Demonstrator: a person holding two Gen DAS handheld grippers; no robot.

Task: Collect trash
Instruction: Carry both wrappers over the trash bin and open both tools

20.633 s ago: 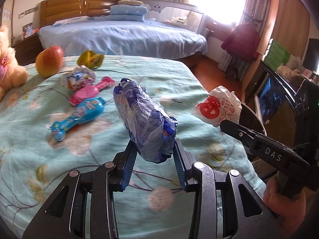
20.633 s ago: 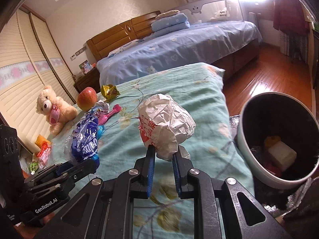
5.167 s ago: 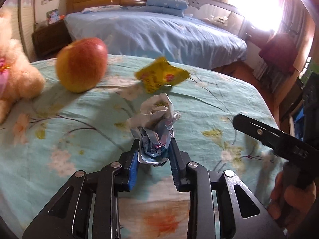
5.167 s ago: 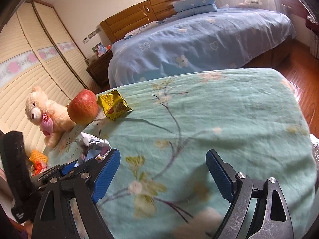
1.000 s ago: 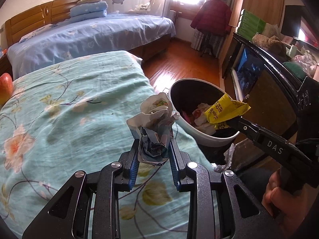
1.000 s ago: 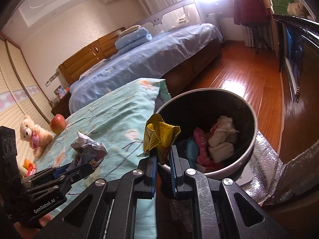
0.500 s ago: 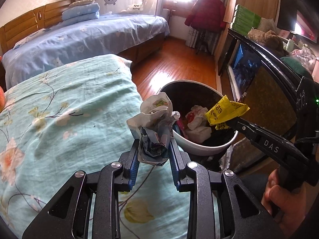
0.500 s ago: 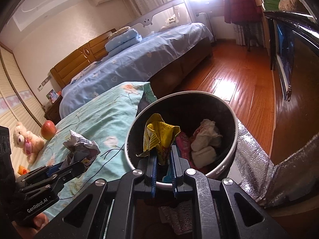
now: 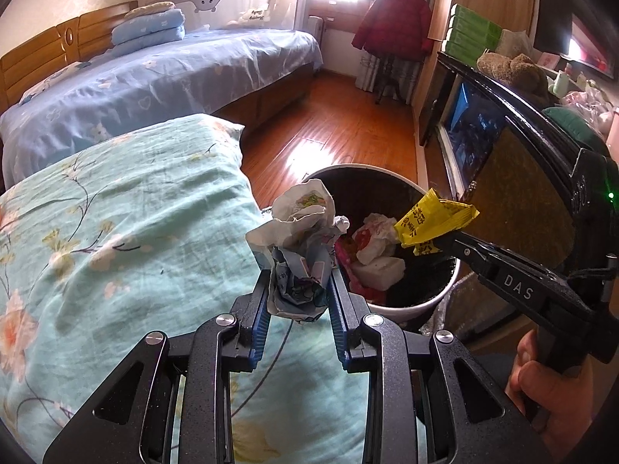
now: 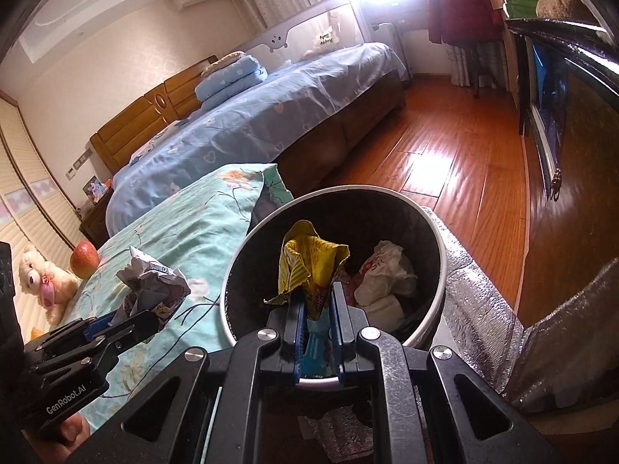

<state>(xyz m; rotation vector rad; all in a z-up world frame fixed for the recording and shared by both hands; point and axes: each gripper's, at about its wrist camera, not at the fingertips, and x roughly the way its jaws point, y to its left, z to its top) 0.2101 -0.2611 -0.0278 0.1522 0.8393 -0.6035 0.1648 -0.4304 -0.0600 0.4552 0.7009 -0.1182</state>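
The right gripper [image 10: 315, 319] is clamped tight on a yellow snack wrapper [image 10: 309, 266] above the trash bin [image 10: 437, 255]; the left gripper [image 9: 298, 294] pinches a crumpled wrapper [image 9: 300, 239] over the floral bedspread [image 9: 116, 232] beside the bin.

From your right wrist view, the bin [image 10: 433, 232] sits dead ahead at twelve o'clock, with the wrapper [image 10: 309, 266] over its mouth. The quilt [image 10: 185, 232] spreads at ten o'clock, the crumpled paper [image 10: 151, 286] above it. An apple [image 10: 84, 258] lies beside the teddy [image 10: 38, 282] at nine. The bed [image 10: 271, 116] stands behind.
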